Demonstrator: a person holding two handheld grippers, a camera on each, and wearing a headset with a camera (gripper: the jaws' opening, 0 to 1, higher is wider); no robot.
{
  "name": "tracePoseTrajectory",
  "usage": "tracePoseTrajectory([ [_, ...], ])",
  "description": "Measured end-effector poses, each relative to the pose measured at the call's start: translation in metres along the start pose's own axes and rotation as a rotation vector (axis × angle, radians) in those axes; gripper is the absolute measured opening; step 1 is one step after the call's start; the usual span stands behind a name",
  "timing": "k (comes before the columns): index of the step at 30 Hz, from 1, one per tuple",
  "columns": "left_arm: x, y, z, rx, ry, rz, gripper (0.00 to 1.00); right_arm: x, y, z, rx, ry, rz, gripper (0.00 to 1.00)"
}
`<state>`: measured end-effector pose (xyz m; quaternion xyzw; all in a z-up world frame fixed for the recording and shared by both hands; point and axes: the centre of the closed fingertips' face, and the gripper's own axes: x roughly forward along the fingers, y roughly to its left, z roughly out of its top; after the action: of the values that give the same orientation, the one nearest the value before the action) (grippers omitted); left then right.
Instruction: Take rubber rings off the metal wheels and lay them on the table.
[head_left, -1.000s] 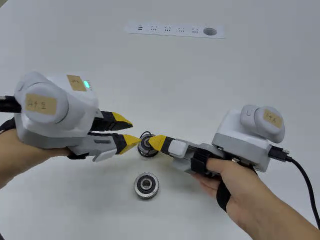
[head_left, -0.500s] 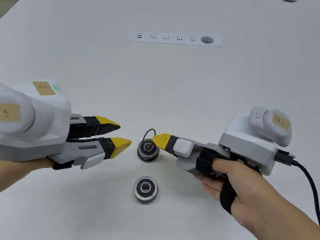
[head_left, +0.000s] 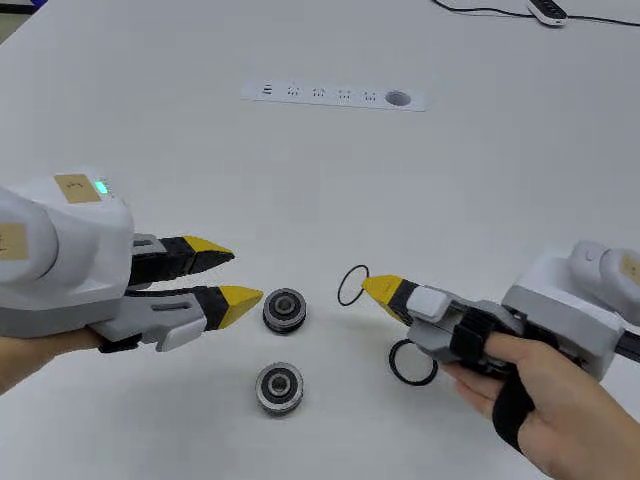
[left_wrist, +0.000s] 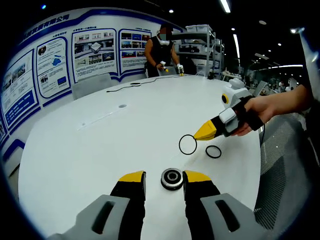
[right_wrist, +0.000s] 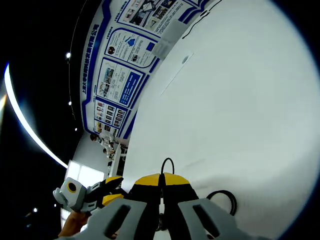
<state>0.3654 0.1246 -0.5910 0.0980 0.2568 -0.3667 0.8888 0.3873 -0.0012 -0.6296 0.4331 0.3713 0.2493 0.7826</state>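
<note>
Rings first — one thin black rubber ring (head_left: 352, 285) is hanging from the tip of the right gripper (head_left: 383, 288). Its jaws are squeezing tight together on the ring. The ring is standing up on its edge, away from both wheels. A second ring (head_left: 413, 362) is lying flat on the white worktop (head_left: 480, 180), just beside the right gripper's body. The left gripper (head_left: 235, 275) is pointing at the far wheel (head_left: 284, 310), and its jaws are standing wide apart. That wheel is sitting just in front of the yellow tips — close, but not touching. The near wheel (head_left: 279, 387) is lying flat a little closer to the person. A white power strip (head_left: 332, 95) is lying far back on the worktop.
</note>
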Motion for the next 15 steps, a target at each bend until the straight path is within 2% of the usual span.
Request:
tracePoseTrajectory([
  [4, -0.001, -0.001, 0.0, -0.001, -0.003, 0.001, 0.31, -0.016, -0.013, -0.001, 0.021, -0.014, -0.026, 0.02],
  [8, -0.001, -0.003, 0.001, -0.001, -0.005, -0.004, 0.31, -0.029, -0.025, -0.01, 0.058, -0.013, -0.047, 0.02],
  [15, 0.001, -0.007, 0.004, 0.002, -0.009, -0.012, 0.31, -0.041, -0.036, -0.023, 0.087, -0.008, -0.07, 0.02],
])
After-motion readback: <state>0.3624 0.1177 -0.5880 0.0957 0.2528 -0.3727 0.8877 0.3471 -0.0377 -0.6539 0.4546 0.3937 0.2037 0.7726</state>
